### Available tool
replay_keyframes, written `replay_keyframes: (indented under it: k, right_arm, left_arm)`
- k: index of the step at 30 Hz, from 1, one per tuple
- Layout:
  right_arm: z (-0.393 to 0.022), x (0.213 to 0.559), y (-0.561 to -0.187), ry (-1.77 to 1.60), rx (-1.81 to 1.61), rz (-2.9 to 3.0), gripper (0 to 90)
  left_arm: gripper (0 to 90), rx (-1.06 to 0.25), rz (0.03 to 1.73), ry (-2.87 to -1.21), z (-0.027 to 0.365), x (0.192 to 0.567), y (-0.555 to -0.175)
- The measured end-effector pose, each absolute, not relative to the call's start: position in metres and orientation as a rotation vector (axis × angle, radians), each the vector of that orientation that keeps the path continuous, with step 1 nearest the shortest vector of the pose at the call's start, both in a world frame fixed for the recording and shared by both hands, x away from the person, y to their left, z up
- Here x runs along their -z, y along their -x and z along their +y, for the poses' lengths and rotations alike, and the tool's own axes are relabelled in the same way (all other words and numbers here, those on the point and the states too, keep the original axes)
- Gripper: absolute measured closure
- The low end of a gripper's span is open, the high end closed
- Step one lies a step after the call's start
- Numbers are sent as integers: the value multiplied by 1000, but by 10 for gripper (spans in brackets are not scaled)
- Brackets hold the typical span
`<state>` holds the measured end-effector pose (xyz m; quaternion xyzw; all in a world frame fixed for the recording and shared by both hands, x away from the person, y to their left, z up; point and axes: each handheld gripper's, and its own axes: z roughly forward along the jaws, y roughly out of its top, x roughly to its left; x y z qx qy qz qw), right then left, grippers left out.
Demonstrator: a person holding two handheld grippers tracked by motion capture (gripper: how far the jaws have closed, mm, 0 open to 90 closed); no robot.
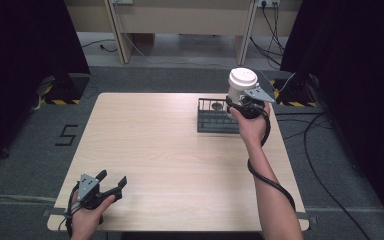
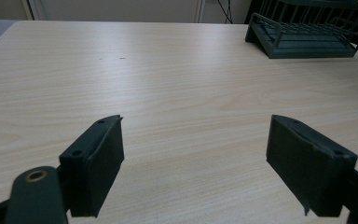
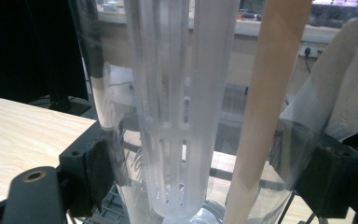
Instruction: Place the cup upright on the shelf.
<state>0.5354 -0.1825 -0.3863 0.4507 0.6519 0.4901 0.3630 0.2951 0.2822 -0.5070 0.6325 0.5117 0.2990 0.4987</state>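
A clear bottle [image 1: 242, 82] with a white lid hangs upright above the dark wire rack [image 1: 214, 118] at the table's far right. My right gripper [image 1: 239, 98] is shut on its lower body. In the right gripper view the bottle [image 3: 186, 116] stands between the two black jaws of the right gripper [image 3: 200, 163], with a white slotted insert inside it and a tan strip down its side. My left gripper [image 1: 113, 178] rests open at the near left corner of the table. In the left gripper view the left gripper [image 2: 193, 140] has nothing between its jaws.
The rack [image 2: 307, 32] sits at the far right of the light wooden table [image 1: 170, 150]; a small metal object shows inside it. Cables trail on the grey floor to the right. Dark curtains stand on both sides, and a wooden desk at the back.
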Motion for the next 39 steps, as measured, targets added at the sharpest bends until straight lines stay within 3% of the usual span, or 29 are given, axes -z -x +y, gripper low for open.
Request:
replay_keyframes:
  k: [39]
  right_arm:
    - [-169,403,-575,-1245,-1214,1690,184]
  left_arm:
    - [183,-720,1239,-1529,283,507,-296]
